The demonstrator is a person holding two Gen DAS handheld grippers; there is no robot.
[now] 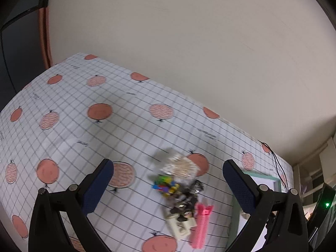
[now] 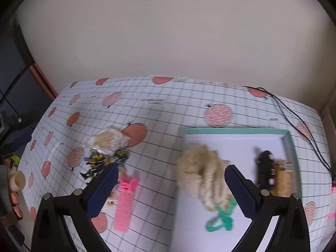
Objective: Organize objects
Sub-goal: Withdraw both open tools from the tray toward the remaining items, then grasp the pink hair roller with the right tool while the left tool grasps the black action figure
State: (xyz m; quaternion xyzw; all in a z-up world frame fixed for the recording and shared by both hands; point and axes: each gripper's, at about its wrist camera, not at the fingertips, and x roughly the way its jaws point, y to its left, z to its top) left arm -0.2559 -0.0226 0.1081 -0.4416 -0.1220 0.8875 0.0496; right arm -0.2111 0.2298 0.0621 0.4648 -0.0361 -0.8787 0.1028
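Tray [image 2: 237, 130]: already holds wool [image 2: 201, 174], black item [image 2: 265, 168].
Pile [image 1: 178, 191]: unsorted on cloth.
Left gripper [image 1: 168, 180]: spread, empty.
Right gripper [image 2: 170, 180]: spread, empty.
Next: probably lower onto comb [image 2: 125, 201], pinch.

Each hand-held gripper [image 1: 168, 177] [image 2: 170, 177] has black arms, silver screws, navy textured pads [image 1: 98, 187].

Seeing soft, even indoor light, medium brightness, no glare on wall. Strong fisheye bend both views; black vignette in corners. Motion blur heavy: pile of small objects [image 1: 178, 189] smeared in left wrist view, cream fluffy thing [image 2: 201, 174] and black item [image 2: 265, 171] smeared in right. Tablecloth [image 1: 84, 126] grid lines doubled by blur. Faint grey shadow beside box [image 2: 237, 131] left rim. Gripper fingers stay sharp.
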